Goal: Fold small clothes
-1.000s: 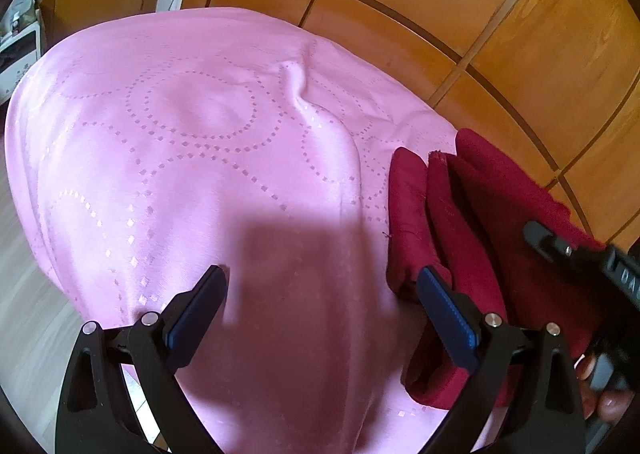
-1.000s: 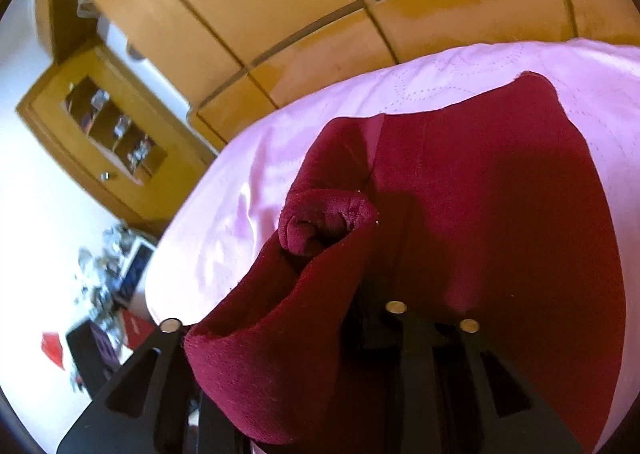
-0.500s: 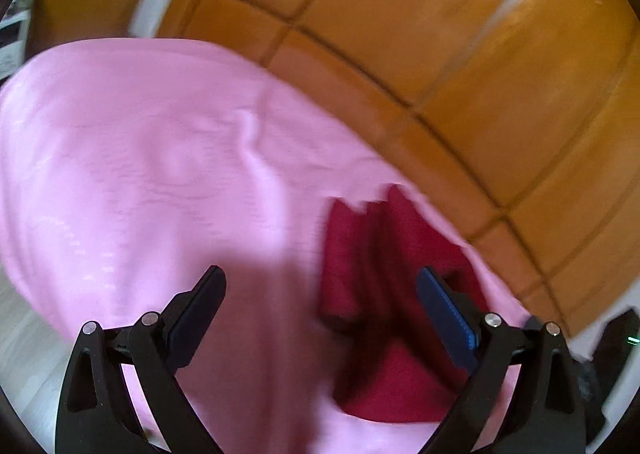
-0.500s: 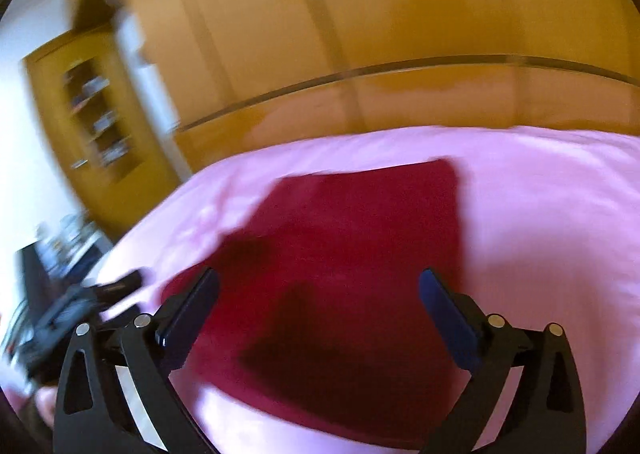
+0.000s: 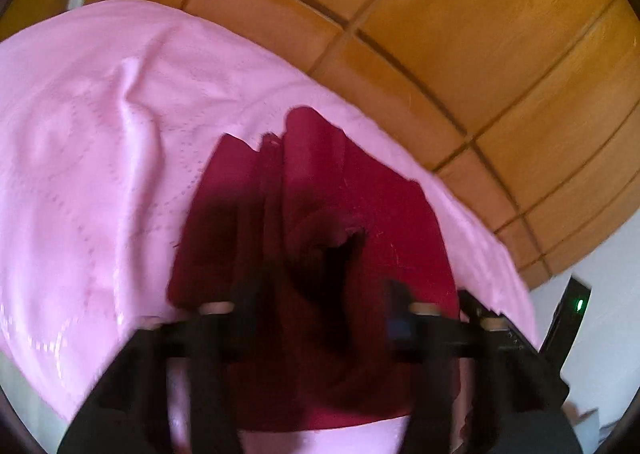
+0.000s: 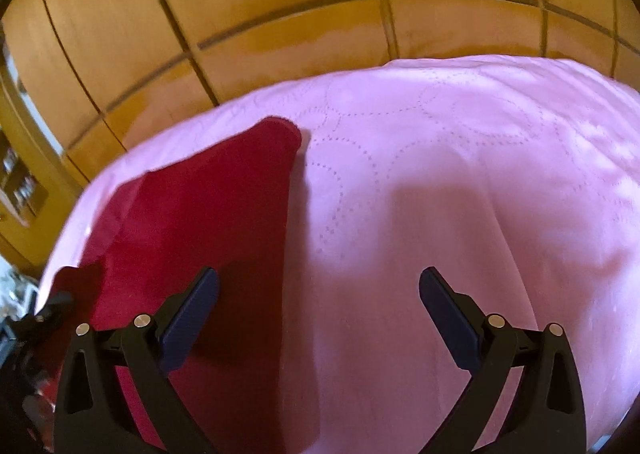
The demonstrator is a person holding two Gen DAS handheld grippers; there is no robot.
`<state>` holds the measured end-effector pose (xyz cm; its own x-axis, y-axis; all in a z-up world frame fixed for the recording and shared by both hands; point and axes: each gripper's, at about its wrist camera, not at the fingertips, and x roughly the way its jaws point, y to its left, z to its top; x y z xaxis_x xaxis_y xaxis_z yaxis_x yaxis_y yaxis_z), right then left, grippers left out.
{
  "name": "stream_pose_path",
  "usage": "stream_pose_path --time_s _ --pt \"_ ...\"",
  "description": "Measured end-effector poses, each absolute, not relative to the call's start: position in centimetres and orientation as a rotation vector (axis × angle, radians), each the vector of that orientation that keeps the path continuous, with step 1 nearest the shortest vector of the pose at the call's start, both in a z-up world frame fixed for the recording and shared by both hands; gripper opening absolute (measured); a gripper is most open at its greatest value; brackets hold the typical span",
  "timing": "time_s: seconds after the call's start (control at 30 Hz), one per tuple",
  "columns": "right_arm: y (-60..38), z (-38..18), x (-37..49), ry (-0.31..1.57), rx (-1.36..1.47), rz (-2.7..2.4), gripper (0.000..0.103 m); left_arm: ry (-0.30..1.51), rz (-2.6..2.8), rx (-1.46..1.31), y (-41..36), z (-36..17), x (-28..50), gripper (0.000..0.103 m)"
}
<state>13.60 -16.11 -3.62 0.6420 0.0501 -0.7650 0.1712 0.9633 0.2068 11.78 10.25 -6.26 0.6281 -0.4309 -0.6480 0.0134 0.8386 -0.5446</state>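
Left wrist blurred, left gripper (image 5: 320,294) jaws closing around maroon garment (image 5: 360,193), right gripper (image 6: 318,314) released.

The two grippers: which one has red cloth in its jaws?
The left gripper, jaws closing around the red cloth; the right gripper gapes empty.

Honestly nothing readable here. No labels, brand names or numbers anywhere in either view, and the left wrist view is too blurred for any small print to come through anyway.
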Motion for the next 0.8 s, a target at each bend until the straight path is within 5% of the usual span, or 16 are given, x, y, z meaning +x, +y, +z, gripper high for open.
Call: stream_pose_path --time_s 0.03,0.13,0.3,0.5,0.7,0.8 --pt "-15.6 -3.5 14.2 0.878 0.245 -0.071 0.099 0.864 -0.265 -0.510 10.1 -6.0 11.9 0.022" --pt "-14.6 -2.9 14.2 0.888 0.170 -0.070 0.099 0.799 -0.304 -0.517 10.8 -4.1 10.5 0.018" --pt "-12.4 -1.8 12.7 0.856 0.048 0.024 0.099 0.734 -0.322 -0.452 12.1 -2.7 7.0 0.018" --pt "-10.0 -4.1 12.1 0.838 -0.082 0.023 0.099 0.863 -0.228 -0.487 13.6 -8.7 8.3 0.021" --pt "-9.7 -5.9 11.4 0.745 -0.154 0.050 0.099 0.821 -0.244 -0.484 14.4 -10.3 8.1 0.039" --pt "-11.6 -5.5 11.3 0.766 -0.023 0.077 0.099 0.800 -0.205 -0.523 14.8 -9.6 7.5 0.058"
